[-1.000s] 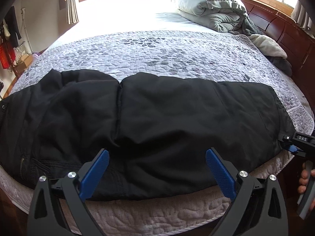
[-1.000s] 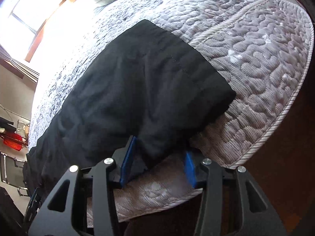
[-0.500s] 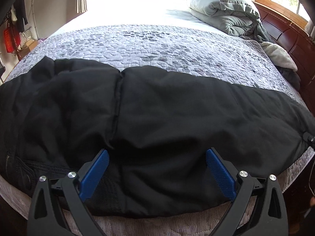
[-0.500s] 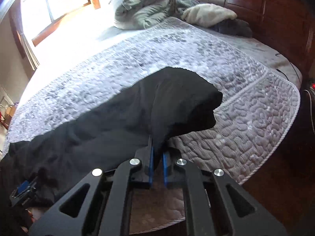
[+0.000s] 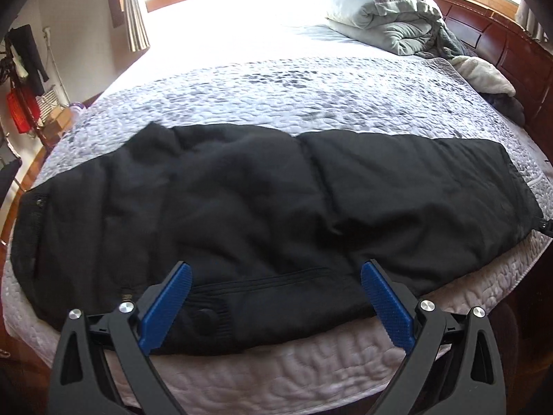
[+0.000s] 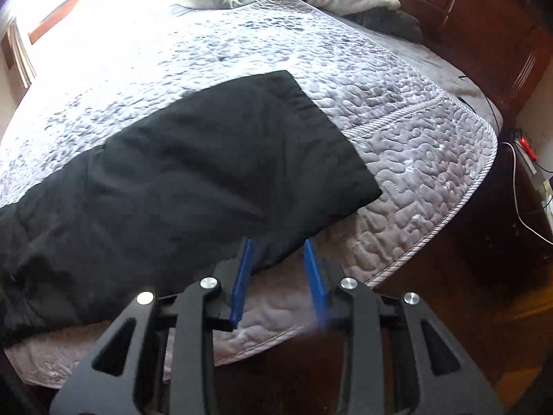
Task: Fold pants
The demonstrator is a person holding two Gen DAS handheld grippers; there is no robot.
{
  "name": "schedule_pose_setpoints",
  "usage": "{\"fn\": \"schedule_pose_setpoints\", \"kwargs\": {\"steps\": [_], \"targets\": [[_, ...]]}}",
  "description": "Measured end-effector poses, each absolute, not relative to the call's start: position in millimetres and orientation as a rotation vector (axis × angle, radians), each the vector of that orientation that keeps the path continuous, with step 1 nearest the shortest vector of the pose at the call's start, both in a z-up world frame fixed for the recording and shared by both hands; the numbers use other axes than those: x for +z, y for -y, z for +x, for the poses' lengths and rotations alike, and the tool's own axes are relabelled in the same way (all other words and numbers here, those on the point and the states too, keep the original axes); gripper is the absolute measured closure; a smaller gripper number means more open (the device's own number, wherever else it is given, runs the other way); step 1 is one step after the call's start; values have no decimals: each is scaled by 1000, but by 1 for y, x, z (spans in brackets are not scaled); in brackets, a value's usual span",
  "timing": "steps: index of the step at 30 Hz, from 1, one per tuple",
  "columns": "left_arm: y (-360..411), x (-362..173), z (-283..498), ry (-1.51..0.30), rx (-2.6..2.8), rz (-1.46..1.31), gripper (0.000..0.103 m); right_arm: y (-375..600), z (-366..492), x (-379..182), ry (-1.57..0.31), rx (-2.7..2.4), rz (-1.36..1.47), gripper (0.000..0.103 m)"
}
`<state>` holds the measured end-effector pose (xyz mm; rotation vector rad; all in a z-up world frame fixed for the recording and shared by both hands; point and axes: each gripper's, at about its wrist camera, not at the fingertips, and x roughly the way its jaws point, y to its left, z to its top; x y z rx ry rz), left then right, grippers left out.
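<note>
Half a second back our right fingers (image 6: 307, 269) were pinched tight on the near corner of the pants (image 6: 193, 173) at the leg hem; they have just been opening, and now stand narrowly apart with that corner loose between the blue pads, which no longer press on it. We read this as letting go once the leg end was laid flat where we wanted it. Our left gripper (image 5: 274, 306) has shifted along the near edge, so the waistband and its button sit between its wide-spread fingers (image 5: 166, 306), which hold nothing and hover just above the cloth. From there the black pants stretch lengthwise across the near part of the bed (image 5: 311, 86), waist toward the left, hem toward the right, the two legs seemingly stacked one on the other, a seam or crease running across the middle. Laid out long and fairly smooth like this, they look ready for a fold end to end, and our hands sit at opposite ends for that reason. Farther off, a bundled grey duvet (image 5: 383, 24) lies by the wooden headboard (image 5: 511, 55).
</note>
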<state>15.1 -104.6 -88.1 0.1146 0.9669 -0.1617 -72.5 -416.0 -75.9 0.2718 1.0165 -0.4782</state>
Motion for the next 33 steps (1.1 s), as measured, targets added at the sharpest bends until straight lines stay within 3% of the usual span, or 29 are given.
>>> {"fn": "schedule_pose_setpoints", "kwargs": {"steps": [3, 15, 20, 30, 33], "targets": [[59, -83, 12, -999, -111, 75, 4, 363, -61, -69, -1008, -274, 295, 71], [-82, -81, -18, -1057, 83, -121, 6, 112, -16, -86, -1079, 302, -50, 75], [-133, -82, -31, -1053, 75, -184, 15, 90, -5, -124, -1178, 260, -106, 75], [-165, -91, -35, -977, -68, -342, 16, 87, -11, -111, -1154, 235, -92, 75], [-167, -100, -27, -1001, -68, -377, 21, 88, -6, -115, -1163, 230, -84, 74]]}}
